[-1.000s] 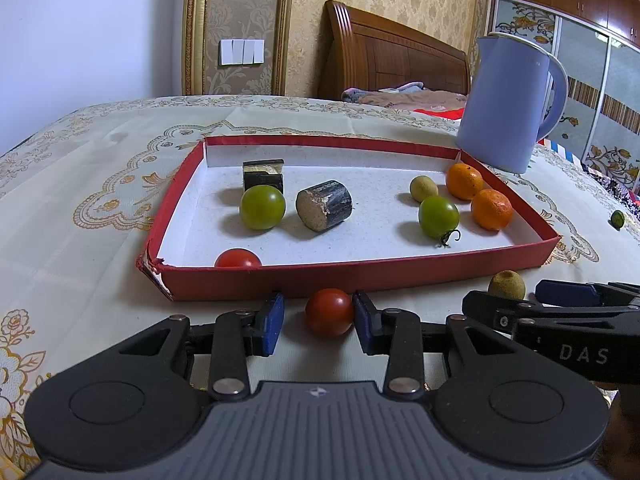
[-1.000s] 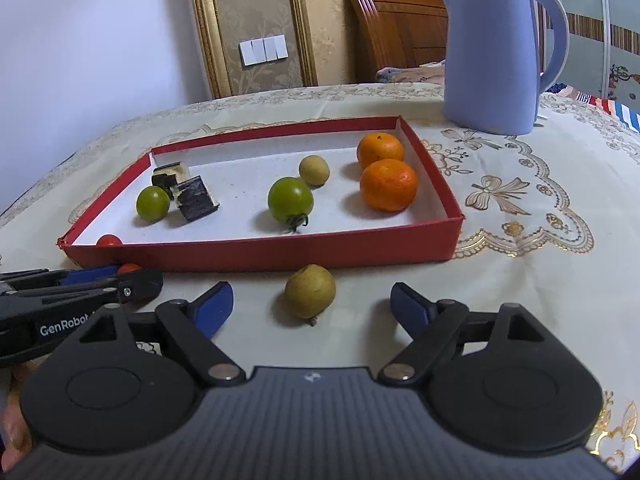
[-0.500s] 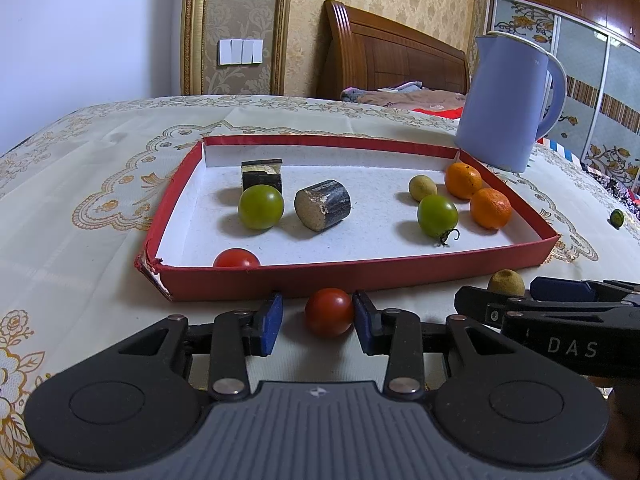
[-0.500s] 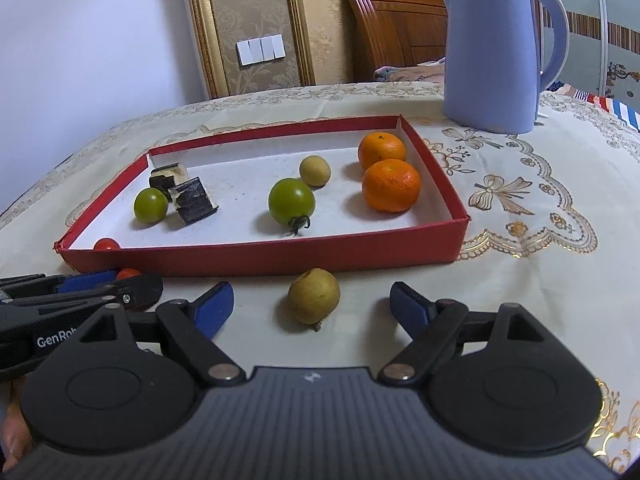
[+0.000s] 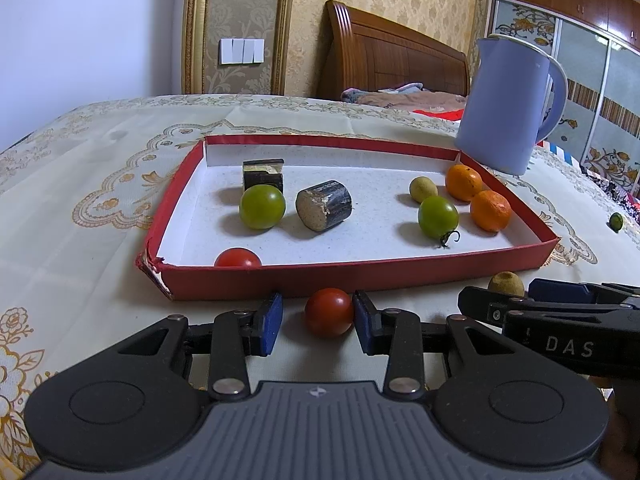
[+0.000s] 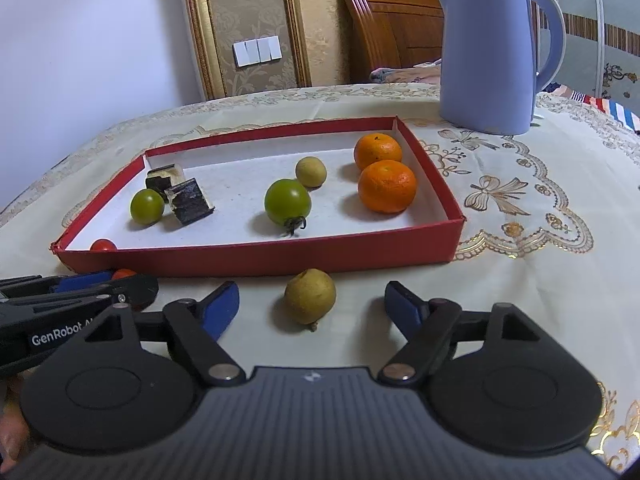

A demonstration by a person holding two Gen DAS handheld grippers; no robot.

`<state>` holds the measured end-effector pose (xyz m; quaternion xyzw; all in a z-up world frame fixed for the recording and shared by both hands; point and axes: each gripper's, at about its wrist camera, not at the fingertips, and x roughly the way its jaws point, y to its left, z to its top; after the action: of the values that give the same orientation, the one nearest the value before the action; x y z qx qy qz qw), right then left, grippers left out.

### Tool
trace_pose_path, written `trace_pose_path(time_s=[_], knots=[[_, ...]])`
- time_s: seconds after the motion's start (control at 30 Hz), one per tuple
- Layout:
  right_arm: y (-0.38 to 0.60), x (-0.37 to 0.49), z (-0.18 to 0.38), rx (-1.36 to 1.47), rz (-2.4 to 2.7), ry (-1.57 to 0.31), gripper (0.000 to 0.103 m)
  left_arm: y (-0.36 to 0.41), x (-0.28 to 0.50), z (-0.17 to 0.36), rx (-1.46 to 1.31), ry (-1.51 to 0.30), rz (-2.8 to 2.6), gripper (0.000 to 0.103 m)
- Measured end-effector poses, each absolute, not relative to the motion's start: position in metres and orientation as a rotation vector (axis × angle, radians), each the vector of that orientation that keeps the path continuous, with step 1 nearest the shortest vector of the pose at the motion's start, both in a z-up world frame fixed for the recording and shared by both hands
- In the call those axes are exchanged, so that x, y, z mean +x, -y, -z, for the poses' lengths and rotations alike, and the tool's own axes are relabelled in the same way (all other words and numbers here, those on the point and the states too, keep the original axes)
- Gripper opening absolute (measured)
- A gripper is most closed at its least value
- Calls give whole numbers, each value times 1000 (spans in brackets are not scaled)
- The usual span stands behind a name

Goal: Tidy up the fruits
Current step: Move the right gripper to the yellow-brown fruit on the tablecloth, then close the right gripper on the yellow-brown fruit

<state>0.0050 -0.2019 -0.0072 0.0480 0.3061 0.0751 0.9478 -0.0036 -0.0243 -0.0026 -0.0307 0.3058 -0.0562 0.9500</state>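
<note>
A red tomato [image 5: 329, 312] lies on the tablecloth in front of the red tray [image 5: 360, 276]. My left gripper [image 5: 318, 322] is open around it; the right pad touches it, the left pad stands apart. A yellow-brown round fruit [image 6: 310, 296] lies on the cloth between the wide-open fingers of my right gripper [image 6: 312, 308], touching neither. The tray [image 6: 256, 258] holds two green tomatoes [image 5: 262, 206], two oranges [image 5: 490, 210], a small yellow fruit [image 5: 423, 189], a red tomato [image 5: 237, 258] and two dark blocks [image 5: 324, 211].
A lilac kettle [image 5: 514, 104] stands behind the tray's right corner. A small green fruit [image 5: 616, 222] lies on the cloth at far right. The right gripper's body [image 5: 560, 320] sits close beside the left one. A wooden headboard stands behind the table.
Both grippers have shifted only slightly. The right gripper has edged a little nearer the yellow-brown fruit. The left jaws stay at the same width around the tomato.
</note>
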Motion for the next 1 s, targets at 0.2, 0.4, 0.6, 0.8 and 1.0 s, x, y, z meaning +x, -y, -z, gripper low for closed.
trace_pose_path(time_s=[0.2, 0.4, 0.6, 0.8, 1.0], knots=[[200, 5, 7, 73, -133, -624, 70, 24, -4, 3, -63, -622, 114, 37], [199, 5, 8, 72, -125, -622, 66, 24, -4, 3, -64, -622, 115, 38], [199, 5, 7, 56, -103, -621, 58, 24, -4, 3, -63, -622, 114, 38], [196, 5, 7, 30, -85, -620, 48, 26, -4, 3, -50, -623, 111, 38], [198, 4, 7, 41, -84, -617, 46, 30, -3, 3, -28, -626, 109, 40]])
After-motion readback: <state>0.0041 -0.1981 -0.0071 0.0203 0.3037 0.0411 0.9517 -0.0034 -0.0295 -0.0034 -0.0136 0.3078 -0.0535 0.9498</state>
